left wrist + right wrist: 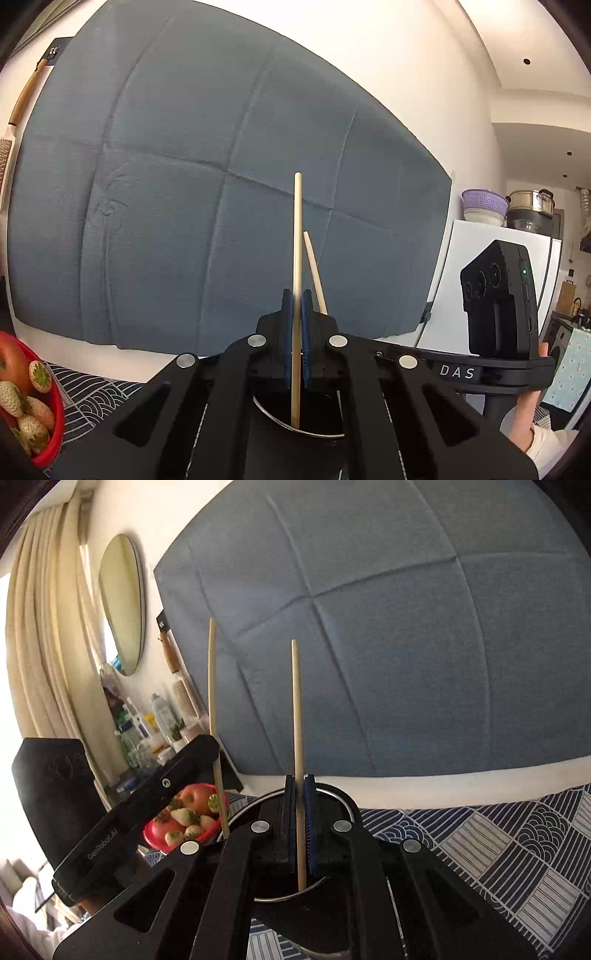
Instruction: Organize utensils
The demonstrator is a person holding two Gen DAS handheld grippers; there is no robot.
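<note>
- Fingers (pixel 306 317) of L gripper (pixel 297 314) fully closed, blue pads clamping 1 pale wooden chopstick (pixel 297 258); stick stands upright, lower end dipping inside dark round holder (pixel 295 430) w/ metal rim just below the jaws.
- 2nd chopstick (pixel 314 269) leans just behind-right of it in L wrist view, tilted, top end lower than the 1st.
- R gripper (pixel 300 801) also pinched tight, pads on its own chopstick (pixel 297 720); upright, bottom tip inside same kind of dark holder (pixel 343 797).
- R wrist view: other chopstick (pixel 213 709) stands to the left, held by L gripper's black body (pixel 140 805); the 2 sticks apart, roughly parallel.
- Red bowl (pixel 159 834) w/ apple + pale strawberries sits near holder, on black-and-white patterned cloth (pixel 498 842).
- Blue-grey fabric panel (pixel 221 166) on white wall behind.
- Person's hand (pixel 524 413) grips R device handle at right edge of L wrist view.
</note>
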